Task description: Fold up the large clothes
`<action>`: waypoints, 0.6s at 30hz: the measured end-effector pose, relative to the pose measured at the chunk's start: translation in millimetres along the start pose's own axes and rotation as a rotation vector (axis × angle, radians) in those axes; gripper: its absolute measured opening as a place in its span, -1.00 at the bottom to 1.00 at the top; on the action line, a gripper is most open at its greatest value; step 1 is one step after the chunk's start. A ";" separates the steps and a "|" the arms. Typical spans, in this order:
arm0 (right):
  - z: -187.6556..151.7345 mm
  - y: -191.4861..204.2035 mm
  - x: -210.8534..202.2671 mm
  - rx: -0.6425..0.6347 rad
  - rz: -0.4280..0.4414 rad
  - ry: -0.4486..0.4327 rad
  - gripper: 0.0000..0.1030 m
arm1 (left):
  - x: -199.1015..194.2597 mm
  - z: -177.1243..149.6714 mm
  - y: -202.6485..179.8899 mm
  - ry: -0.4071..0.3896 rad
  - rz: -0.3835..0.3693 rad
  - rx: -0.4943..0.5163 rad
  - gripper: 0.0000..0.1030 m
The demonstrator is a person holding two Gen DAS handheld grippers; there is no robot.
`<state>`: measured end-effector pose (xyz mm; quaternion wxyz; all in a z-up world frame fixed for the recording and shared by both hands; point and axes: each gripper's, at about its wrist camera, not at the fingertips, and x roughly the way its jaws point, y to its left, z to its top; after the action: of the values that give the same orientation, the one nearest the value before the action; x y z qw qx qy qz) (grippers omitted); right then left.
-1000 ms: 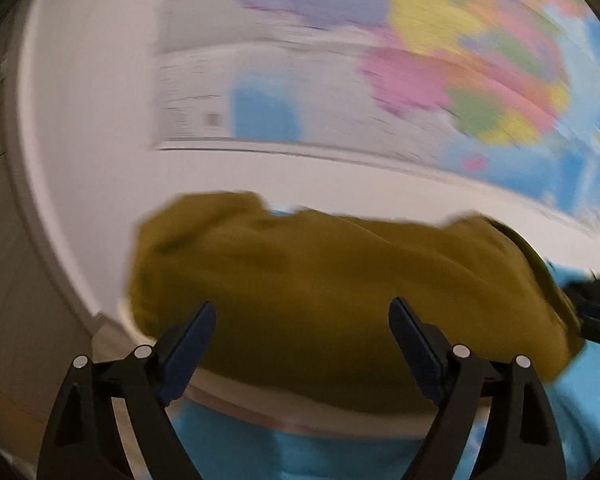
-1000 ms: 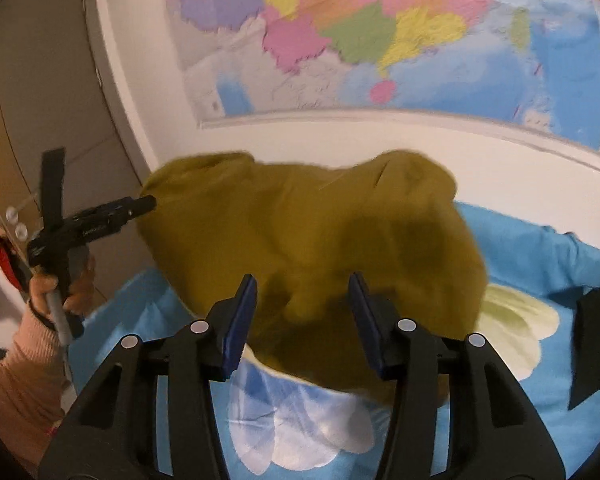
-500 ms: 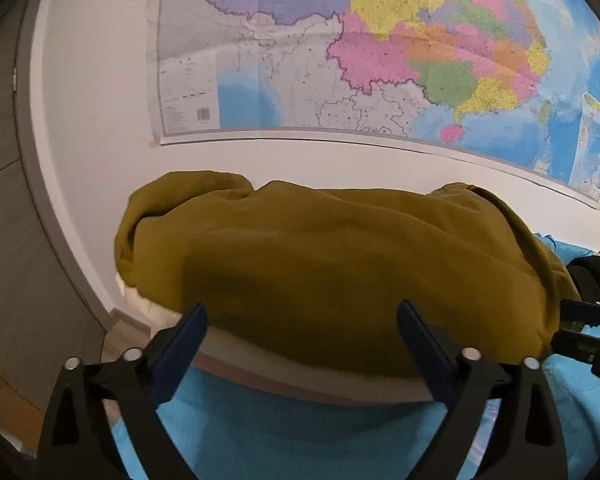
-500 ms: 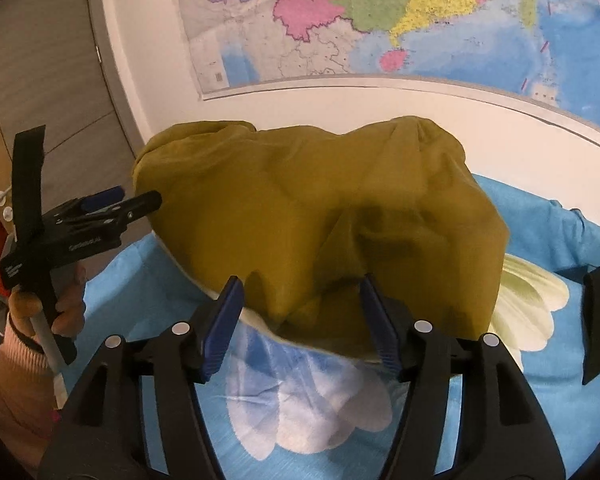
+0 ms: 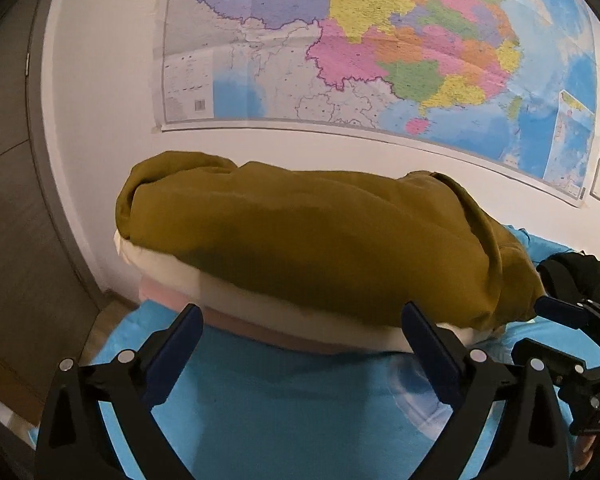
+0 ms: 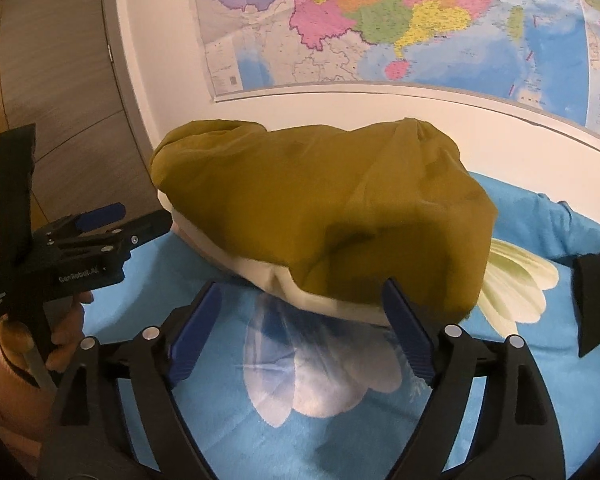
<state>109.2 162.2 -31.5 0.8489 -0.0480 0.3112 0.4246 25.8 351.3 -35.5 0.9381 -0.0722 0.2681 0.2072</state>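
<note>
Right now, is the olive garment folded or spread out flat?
Folded. The olive garment lies as a compact bundle on cream fabric, edges tucked; both grippers are open and hold nothing.

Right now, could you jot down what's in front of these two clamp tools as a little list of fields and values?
garment: bulky mustard-yellow folded garment with a cream lining, lying in a mound
surface: bright blue bedsheet with a pale flower print
backdrop: large colourful wall map on a white wall
left gripper: open, empty, just short of the garment's near edge
right gripper: open, empty, near the garment's cream hem
contact: neither gripper is holding the cloth
</note>
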 end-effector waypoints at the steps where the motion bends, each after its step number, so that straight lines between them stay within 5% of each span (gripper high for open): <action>1: -2.2 -0.2 -0.8 0.004 0.001 0.004 0.62 | -0.6 -2.4 -1.7 0.003 0.005 -0.003 0.87; 18: -23.9 -13.1 -15.7 0.060 -0.014 0.022 0.74 | -17.1 -27.1 -12.4 0.033 0.026 -0.023 0.87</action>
<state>100.4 134.7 -44.0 0.8494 -0.0292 0.3328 0.4085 5.0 327.5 -49.0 0.9298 -0.0831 0.2821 0.2212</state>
